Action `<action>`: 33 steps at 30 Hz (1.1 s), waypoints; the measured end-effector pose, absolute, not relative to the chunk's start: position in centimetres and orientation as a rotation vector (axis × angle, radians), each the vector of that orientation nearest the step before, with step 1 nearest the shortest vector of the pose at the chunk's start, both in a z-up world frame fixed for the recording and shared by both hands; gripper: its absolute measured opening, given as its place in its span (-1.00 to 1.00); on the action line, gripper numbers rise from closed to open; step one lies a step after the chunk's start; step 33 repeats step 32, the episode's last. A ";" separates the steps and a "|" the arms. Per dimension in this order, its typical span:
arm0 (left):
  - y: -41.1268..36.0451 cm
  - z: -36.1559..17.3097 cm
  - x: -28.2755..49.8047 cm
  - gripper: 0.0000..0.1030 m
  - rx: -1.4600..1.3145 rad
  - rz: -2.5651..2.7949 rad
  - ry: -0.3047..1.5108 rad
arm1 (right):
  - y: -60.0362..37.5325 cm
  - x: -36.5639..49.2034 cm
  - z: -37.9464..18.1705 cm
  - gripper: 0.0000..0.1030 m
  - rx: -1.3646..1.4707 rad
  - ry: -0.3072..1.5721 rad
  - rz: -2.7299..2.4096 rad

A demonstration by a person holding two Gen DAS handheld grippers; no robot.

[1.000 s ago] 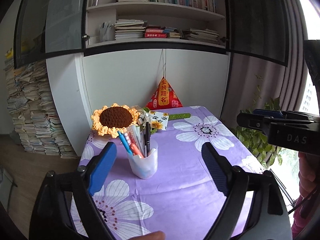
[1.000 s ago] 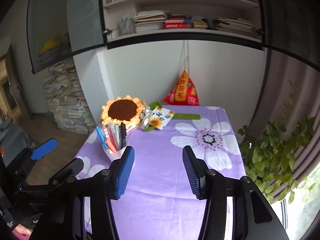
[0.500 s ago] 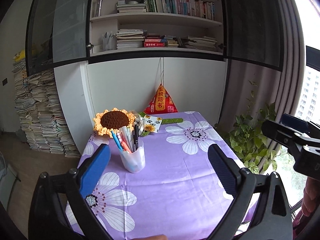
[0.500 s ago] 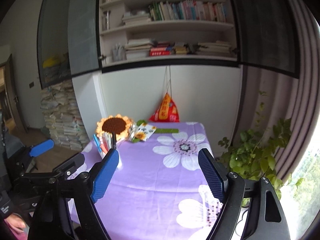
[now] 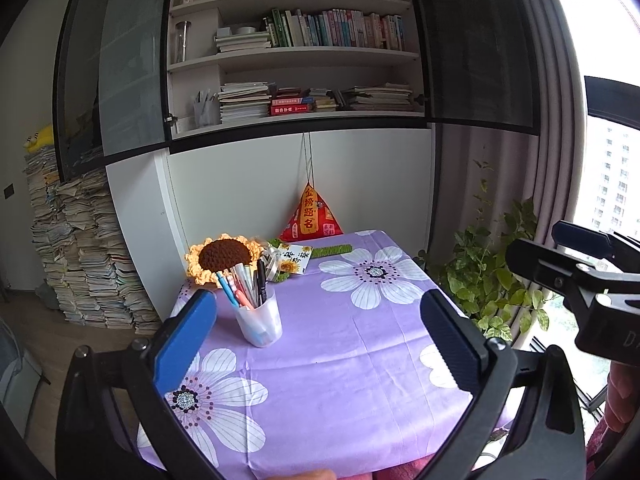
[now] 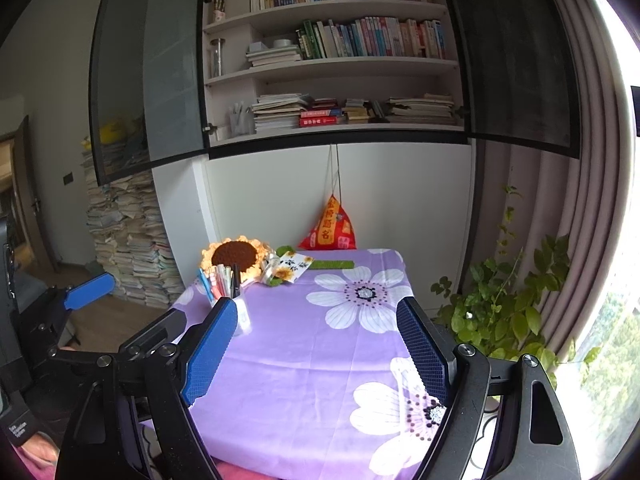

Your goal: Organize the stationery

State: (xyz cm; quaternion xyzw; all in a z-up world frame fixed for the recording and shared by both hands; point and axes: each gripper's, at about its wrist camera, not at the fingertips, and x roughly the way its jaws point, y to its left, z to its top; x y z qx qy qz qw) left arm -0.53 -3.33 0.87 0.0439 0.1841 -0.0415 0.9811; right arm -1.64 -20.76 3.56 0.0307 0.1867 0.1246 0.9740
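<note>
A translucent white cup (image 5: 260, 324) holding several pens (image 5: 244, 284) stands upright on the left side of the purple flowered tablecloth (image 5: 340, 360). My left gripper (image 5: 316, 304) hangs in front of the table, short of the cup, its jaws opening with nothing between them. My right gripper (image 6: 316, 308) stands open and empty over the table's near edge. In the right wrist view the cup (image 6: 242, 320) is partly hidden behind the left finger, with the pens (image 6: 220, 280) showing above it. Each gripper also shows at the edge of the other's view.
A crocheted sunflower (image 5: 224, 256), a small card (image 5: 294, 258), a green strip (image 5: 332, 250) and a red pyramid pouch (image 5: 312, 220) sit along the table's far edge. A leafy plant (image 5: 492, 280) stands to the right. Stacked papers (image 5: 80, 260) rise at the left, with bookshelves above.
Both grippers have drawn back from the table and risen a little, so the cup looks smaller and farther. The right jaws have spread much wider, and the left jaws a bit wider.
</note>
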 end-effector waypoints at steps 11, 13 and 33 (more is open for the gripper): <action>-2.4 0.8 -1.0 0.98 0.064 -0.071 0.366 | -20.0 -2.5 4.1 0.60 0.041 0.368 0.264; -2.4 0.8 -1.1 0.98 0.064 -0.069 0.369 | -19.9 -2.6 4.1 0.60 0.037 0.370 0.264; -1.3 1.8 -2.1 0.98 0.048 -0.058 0.327 | -19.5 -2.8 4.1 0.60 0.040 0.361 0.267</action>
